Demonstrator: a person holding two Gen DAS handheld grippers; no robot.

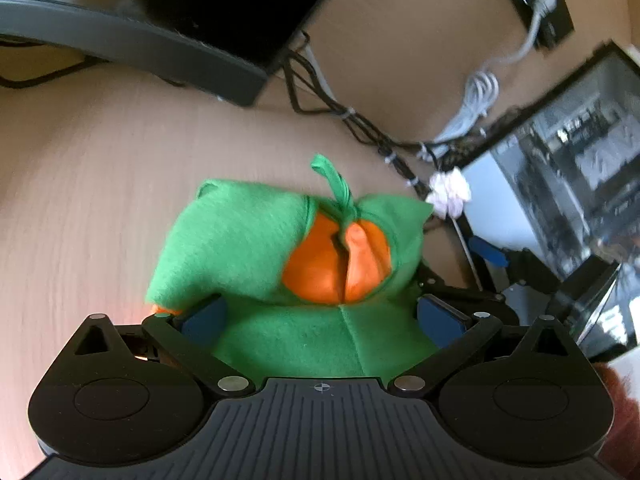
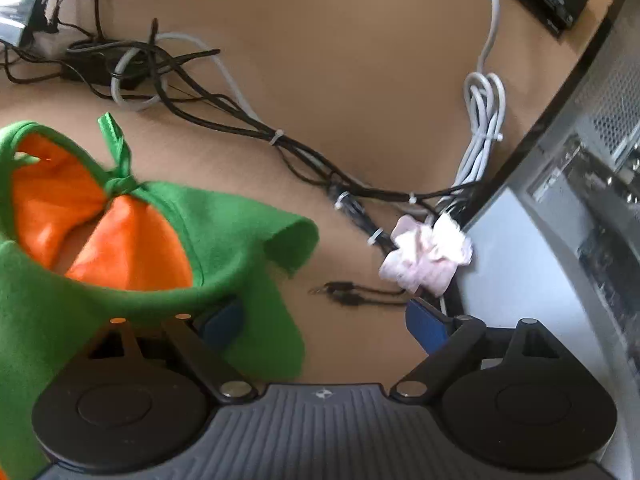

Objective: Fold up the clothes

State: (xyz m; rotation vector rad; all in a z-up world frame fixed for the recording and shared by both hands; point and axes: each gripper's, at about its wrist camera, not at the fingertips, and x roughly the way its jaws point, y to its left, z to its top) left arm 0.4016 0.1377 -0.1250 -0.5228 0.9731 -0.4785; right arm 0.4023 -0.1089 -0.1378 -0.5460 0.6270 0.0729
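1. Two claws were at work on one small green felt garment with an orange lining [image 1: 248,248], which lay bunched on the pale wooden bench [image 1: 88,168], its collar and tied green drawstring [image 1: 340,196] turned away from you.
2. Your left claw [image 1: 320,316] stood wide open, with the green felt heaped between its blue pads; nothing was pinched there, as far as the view showed.
3. Your right claw [image 2: 324,320] was also spread wide. Its left pad sat under or against a felt flap [image 2: 280,240]; its right pad hung clear over bare bench, so it held nothing.
4. You would have done well to flatten the cloth first, since the lining bulged and the collar gaped.
5. You should have taken one layer only at each edge, and closed fully before lifting.
6. The black cable bundle [image 2: 288,148] and the crumpled pink-white cloth [image 2: 428,252] lay near on the right; I judged a wide sweep there likely to snag.
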